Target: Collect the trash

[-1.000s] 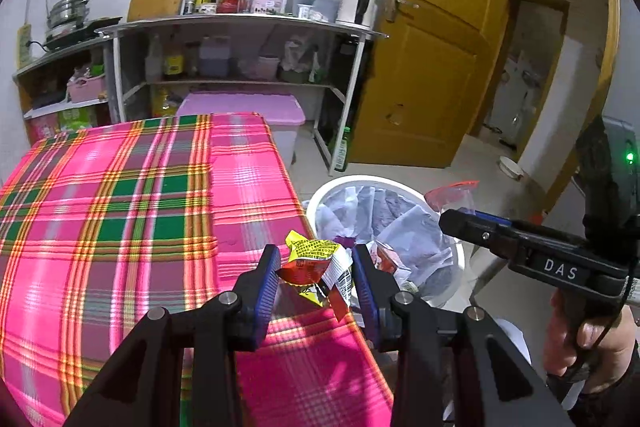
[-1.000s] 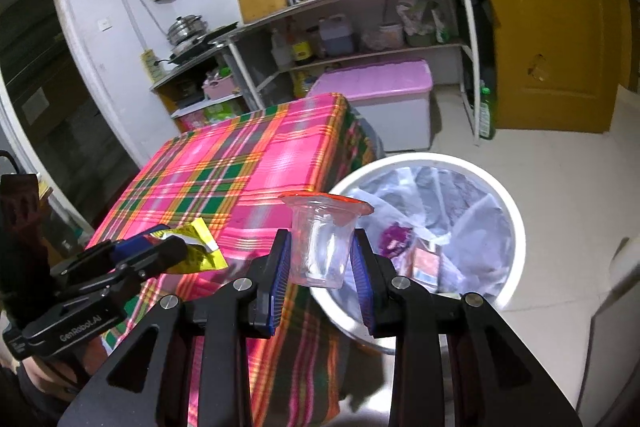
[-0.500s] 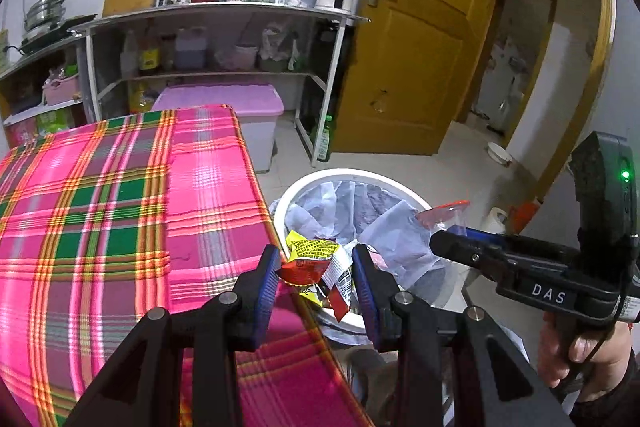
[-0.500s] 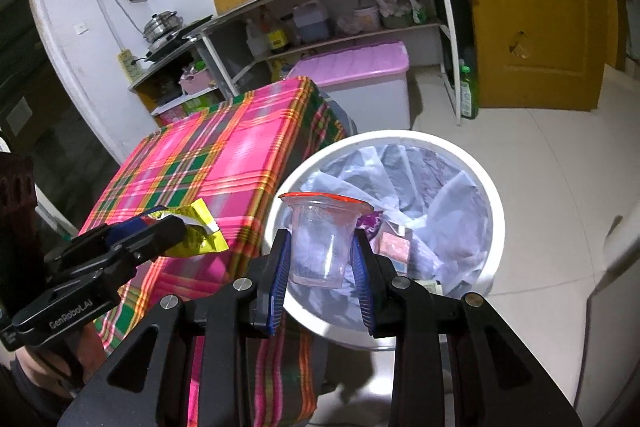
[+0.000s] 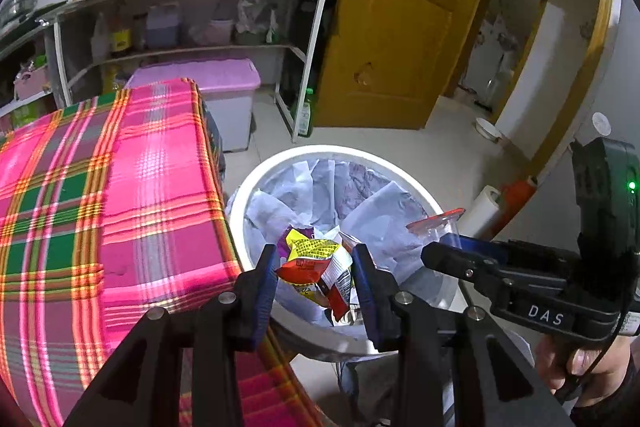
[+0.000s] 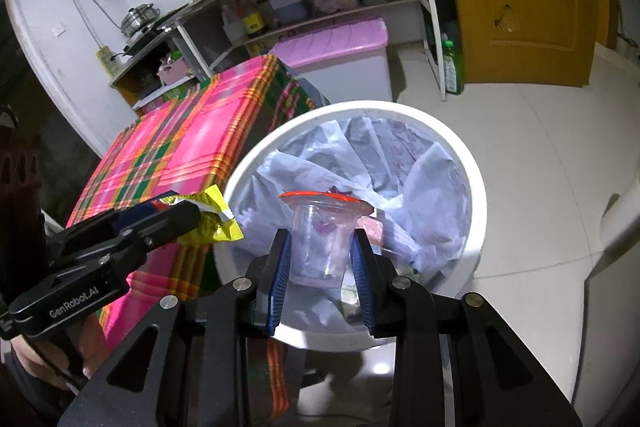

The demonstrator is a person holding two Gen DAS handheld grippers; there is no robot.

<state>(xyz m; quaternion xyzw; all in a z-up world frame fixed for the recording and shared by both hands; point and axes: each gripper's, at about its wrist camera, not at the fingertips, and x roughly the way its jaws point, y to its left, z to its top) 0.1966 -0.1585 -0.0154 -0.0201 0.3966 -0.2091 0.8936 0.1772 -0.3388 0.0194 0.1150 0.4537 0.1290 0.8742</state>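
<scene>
The plaid-covered table (image 5: 100, 211) filled the left of the frame, its near edge cut off. The white bin (image 5: 256, 187) sat centre, contents blurred. Over it, the left gripper (image 5: 314, 267) clamped a crumpled snack wrapper (image 5: 312, 255); the right gripper (image 6: 320, 247) clamped a clear cup (image 6: 320, 235)
</scene>
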